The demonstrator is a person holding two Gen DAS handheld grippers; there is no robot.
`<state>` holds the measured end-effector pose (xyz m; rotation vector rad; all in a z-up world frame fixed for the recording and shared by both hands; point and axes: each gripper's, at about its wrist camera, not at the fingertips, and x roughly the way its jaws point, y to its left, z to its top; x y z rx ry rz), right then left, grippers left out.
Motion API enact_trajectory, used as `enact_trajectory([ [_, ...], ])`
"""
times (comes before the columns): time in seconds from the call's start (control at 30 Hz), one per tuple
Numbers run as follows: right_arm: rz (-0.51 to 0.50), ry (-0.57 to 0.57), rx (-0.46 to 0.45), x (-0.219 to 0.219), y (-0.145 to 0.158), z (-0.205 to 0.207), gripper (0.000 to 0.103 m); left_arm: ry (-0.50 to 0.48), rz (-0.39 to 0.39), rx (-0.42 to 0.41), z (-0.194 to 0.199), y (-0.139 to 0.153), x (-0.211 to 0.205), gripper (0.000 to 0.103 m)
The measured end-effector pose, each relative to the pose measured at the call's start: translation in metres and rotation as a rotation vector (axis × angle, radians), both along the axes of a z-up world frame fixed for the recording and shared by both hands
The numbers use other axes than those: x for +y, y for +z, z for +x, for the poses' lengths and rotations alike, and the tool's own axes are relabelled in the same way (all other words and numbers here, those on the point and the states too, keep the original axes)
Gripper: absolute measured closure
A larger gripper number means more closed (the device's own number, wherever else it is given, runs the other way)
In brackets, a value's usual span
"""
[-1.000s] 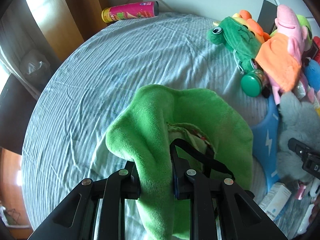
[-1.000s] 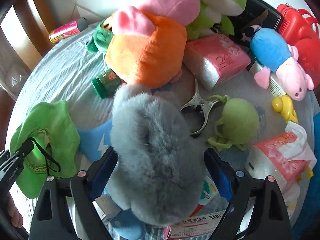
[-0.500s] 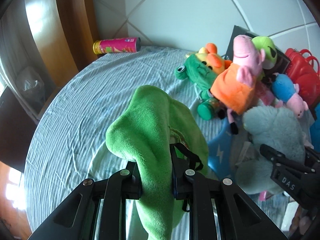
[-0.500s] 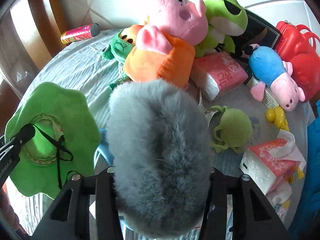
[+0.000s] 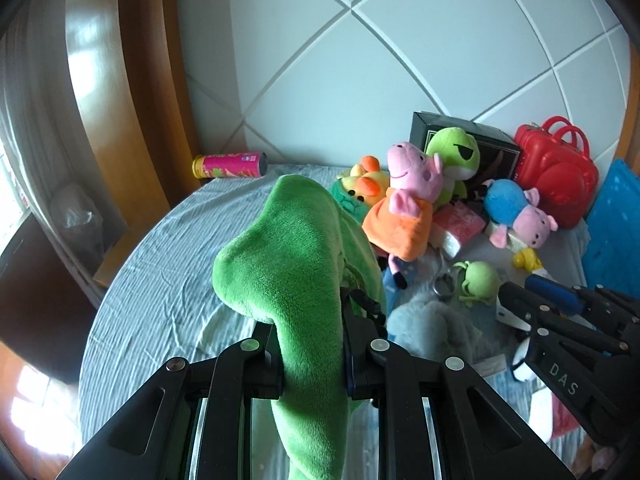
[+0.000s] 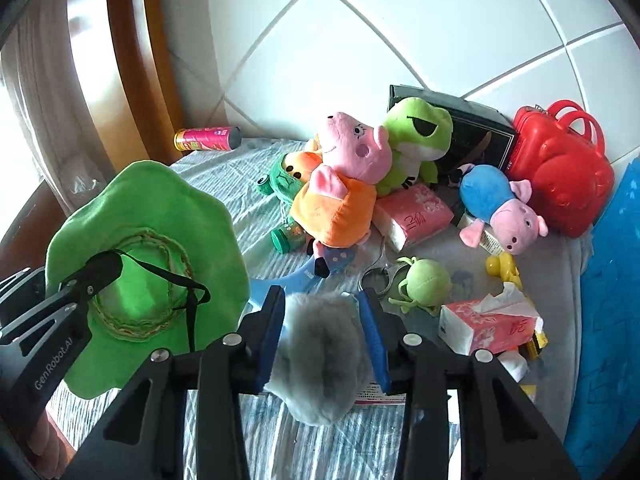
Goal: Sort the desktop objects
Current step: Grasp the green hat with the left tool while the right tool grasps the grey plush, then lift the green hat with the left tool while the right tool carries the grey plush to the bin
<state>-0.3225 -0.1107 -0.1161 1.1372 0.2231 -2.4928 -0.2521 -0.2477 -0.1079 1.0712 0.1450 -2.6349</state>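
My left gripper [image 5: 310, 350] is shut on the brim of a green plush hat [image 5: 296, 272] and holds it up above the striped cloth. The hat also shows in the right wrist view [image 6: 144, 248], with the left gripper [image 6: 96, 276] clamped on it. My right gripper [image 6: 322, 340] is shut on a grey furry plush [image 6: 322, 360] and holds it off the table. The grey plush [image 5: 428, 328] and the right gripper [image 5: 520, 304] show at the lower right of the left wrist view.
A heap lies at the back right: pink pig plush [image 6: 344, 188], green frog plush [image 6: 416, 136], blue pig plush [image 6: 496, 200], red toy case [image 6: 560, 172], tissue packs [image 6: 412, 216], small green plush [image 6: 424, 284], metal clip [image 6: 376, 272]. A pink can [image 6: 208, 138] lies by the wall.
Both grippers have risen and tilted up. The green hat and the grey plush have come up off the table with them, and the wall now fills the upper view.
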Motion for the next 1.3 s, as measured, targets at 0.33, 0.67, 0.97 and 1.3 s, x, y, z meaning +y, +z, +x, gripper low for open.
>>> enact_trajectory([
  [0.33, -0.019, 0.010, -0.157, 0.038, -0.045, 0.010, 0.075, 0.044, -0.006, -0.098, 0.018, -0.031, 0.016, 0.084],
  [0.67, 0.026, -0.054, -0.255, 0.008, -0.093, -0.033, 0.030, -0.019, -0.013, -0.179, -0.046, -0.077, -0.014, 0.083],
  [0.97, 0.253, -0.047, -0.305, -0.051, -0.180, -0.076, 0.035, -0.038, 0.050, -0.355, -0.104, -0.168, -0.042, 0.083],
  [1.3, 0.216, -0.017, -0.274, -0.047, -0.163, -0.072, 0.064, -0.059, 0.044, -0.287, -0.088, -0.137, -0.025, 0.084],
])
